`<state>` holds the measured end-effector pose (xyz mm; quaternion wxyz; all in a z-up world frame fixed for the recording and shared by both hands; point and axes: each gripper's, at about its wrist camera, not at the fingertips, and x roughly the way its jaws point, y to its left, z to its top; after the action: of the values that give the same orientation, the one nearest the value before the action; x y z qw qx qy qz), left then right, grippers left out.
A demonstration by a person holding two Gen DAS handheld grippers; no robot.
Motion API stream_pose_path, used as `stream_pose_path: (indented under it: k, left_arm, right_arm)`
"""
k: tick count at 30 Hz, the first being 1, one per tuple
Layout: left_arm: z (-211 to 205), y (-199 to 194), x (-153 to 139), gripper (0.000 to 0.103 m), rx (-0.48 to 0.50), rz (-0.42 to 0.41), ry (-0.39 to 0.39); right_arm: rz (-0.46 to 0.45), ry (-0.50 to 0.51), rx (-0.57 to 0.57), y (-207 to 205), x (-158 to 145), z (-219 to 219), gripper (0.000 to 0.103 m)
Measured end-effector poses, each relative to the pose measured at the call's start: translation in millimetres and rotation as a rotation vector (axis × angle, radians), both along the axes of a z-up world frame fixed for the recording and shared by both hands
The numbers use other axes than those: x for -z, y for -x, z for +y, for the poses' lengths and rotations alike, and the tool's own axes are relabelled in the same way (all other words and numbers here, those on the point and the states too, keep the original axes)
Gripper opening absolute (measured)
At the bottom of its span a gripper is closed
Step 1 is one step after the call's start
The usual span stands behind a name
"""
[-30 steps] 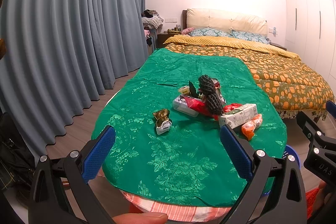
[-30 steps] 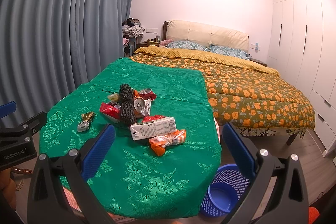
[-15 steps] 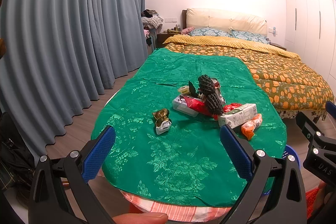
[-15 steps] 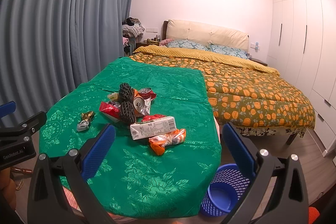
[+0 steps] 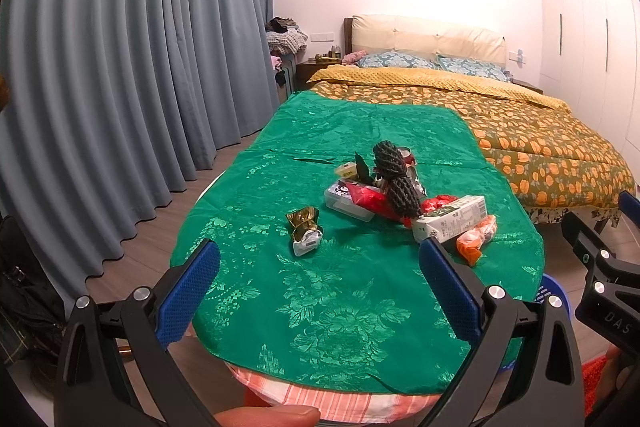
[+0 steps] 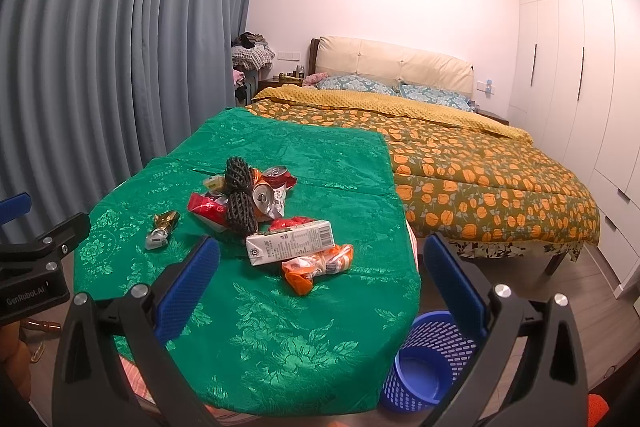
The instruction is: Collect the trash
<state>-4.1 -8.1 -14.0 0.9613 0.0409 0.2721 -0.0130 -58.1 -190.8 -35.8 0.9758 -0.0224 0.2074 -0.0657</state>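
The left gripper and right gripper hang wide open, holding and touching nothing, above the near edge of the green tablecloth. Farther on, the trash pile lies mid-table; a blue basket stands on the floor, near right.

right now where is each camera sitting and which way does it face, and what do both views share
Left wrist: rides on the left tongs, looking across the green-clothed table toward the bed; its open blue fingers, a thumb tip and the right tongs at the right edge show.
Right wrist: rides on the right tongs, further right, facing the same way; its open fingers and the left tongs at the left edge show.
Shared: the trash pile, milk carton, blue basket, bed, curtain.
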Motion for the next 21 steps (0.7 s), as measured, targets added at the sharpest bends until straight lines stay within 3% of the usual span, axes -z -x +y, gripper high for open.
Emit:
stream_pose_path:
  k: [21]
  left_arm:
    - [-0.5,0.1,-0.5,0.099,0.000,0.002,0.000]
  right_arm:
    - [0.003,-0.003,0.002,1.4,0.2,-3.6,0.099]
